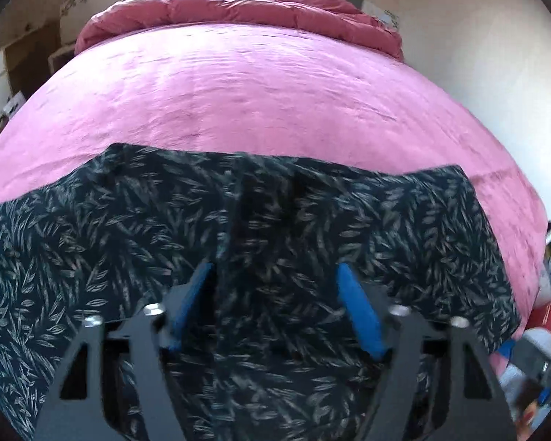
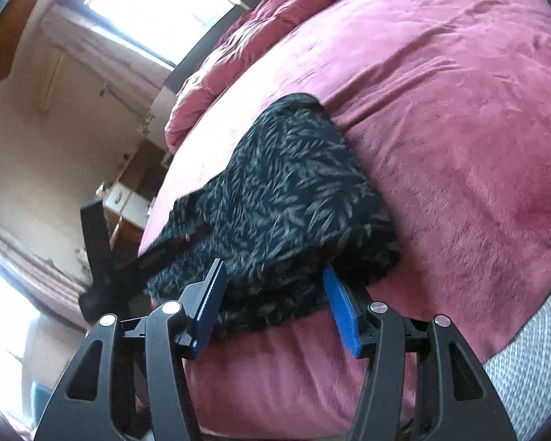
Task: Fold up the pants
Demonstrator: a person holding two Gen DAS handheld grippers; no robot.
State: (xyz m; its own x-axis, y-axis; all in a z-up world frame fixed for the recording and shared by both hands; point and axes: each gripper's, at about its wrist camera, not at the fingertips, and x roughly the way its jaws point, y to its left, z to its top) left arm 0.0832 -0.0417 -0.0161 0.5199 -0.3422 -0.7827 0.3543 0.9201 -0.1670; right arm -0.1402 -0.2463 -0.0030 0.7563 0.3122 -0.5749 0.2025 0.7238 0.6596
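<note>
Dark navy pants with a pale leaf print (image 1: 275, 220) lie spread across the near part of a pink bed cover (image 1: 257, 88). My left gripper (image 1: 273, 275) hovers over their middle, jaws wide apart and empty. In the right wrist view the pants (image 2: 294, 191) lie bunched near the bed's near edge. My right gripper (image 2: 273, 275) is open, its blue pads either side of the pants' near edge, not closed on it. The left gripper's black body (image 2: 136, 257) shows at the pants' left.
A rumpled red duvet (image 1: 238, 11) lies at the head of the bed, with a wall at the right. Boxes and furniture (image 1: 3, 73) stand left of the bed. Clutter (image 1: 540, 349) lies off the bed's right edge. A grey knitted cloth (image 2: 532, 360) shows at lower right.
</note>
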